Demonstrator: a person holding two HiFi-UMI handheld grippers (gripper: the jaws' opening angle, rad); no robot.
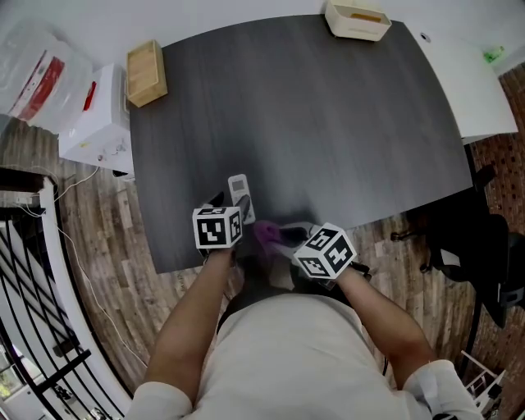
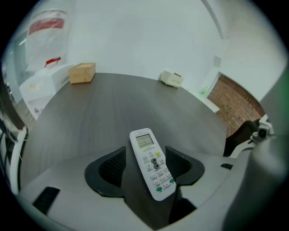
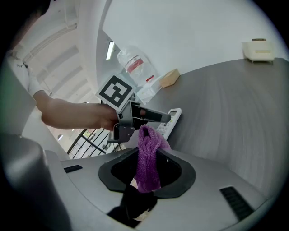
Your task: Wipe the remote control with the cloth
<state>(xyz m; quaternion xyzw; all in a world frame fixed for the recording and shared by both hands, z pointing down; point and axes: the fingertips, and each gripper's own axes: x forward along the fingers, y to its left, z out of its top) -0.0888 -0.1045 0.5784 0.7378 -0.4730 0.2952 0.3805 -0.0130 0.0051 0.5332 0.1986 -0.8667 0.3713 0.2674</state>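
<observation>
**Remote flat on the table between spread left tongs; right tongs pinch purple cloth**

The dark grey table (image 1: 328, 131) is the reference for everything. The remote control (image 1: 239, 190) is white and lies face up, flat on the table, close to the table's near edge and left of that edge's middle. Its screen end points toward the table's far side.

The left gripper (image 1: 234, 205) is over the table's near edge and angled down at the top. Its jaws are spread, one on each side of the remote's lower half. The left gripper view shows dark table between the left pad and the remote. The right pad is very close, and I cannot tell if it touches. The remote sits on the table and is not lifted.

The right gripper (image 3: 146, 169) is at the table's near edge, just right of the left one. Its jaws are pressed together on the cloth (image 3: 148, 158), a purple bunch that stands up out of the jaws. The cloth top is above the table and close to the remote's near end. Contact with the remote is not clear in any view.

A wooden block (image 1: 146, 73) is on the table's far-left corner, and a cream box (image 1: 357, 20) is at the table's far edge. A white box (image 1: 98, 119) and a plastic bag (image 1: 37, 78) are off the table's left side. A black chair (image 1: 480, 246) is off the table's right side, on the wood floor (image 1: 107, 246).
</observation>
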